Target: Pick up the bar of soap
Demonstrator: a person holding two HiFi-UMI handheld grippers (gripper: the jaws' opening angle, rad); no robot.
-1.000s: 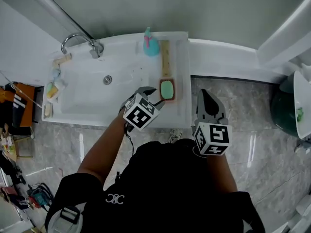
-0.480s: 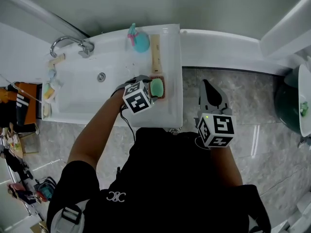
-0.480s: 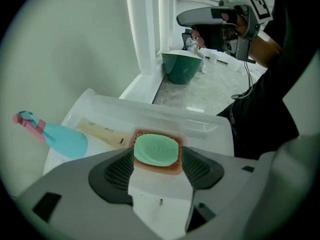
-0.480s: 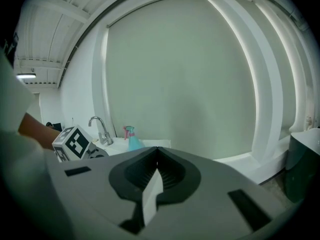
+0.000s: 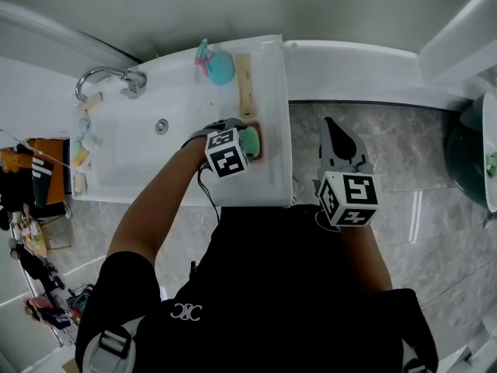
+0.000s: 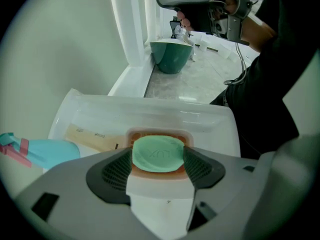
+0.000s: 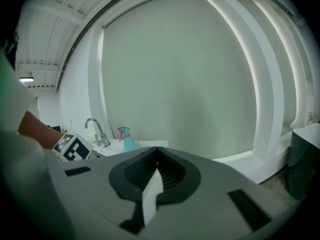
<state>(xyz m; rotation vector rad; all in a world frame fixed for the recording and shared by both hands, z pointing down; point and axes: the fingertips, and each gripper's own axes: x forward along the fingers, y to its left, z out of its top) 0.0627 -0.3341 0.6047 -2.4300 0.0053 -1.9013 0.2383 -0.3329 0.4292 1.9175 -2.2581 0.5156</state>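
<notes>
Green bar of soap (image 6: pixel 158 153) at sink (image 5: pixel 273 179) right edge | approach: left gripper (image 6: pixel 158 158) fingers, just opened wider, straddle it unpressed | right gripper (image 7: pixel 157 154) fingers pressed together | next, likely: close, lift

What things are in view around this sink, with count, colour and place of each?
bar of soap: 1, green, in the soap dish
soap dish: 1, orange-brown, sink's right ledge
spray bottle: 1, teal with pink trigger, back ledge
flat beige item: 1, beige, behind the dish
faucet: 1, chrome, sink's back left corner
small items: several, mixed colours, left ledge
sink: 1, white, against the wall
tub: 1, dark green, floor at far right
left claw: 1, grey, open, jaws just been opening, soap between them
right claw: 1, grey, shut, empty, over the floor
</notes>
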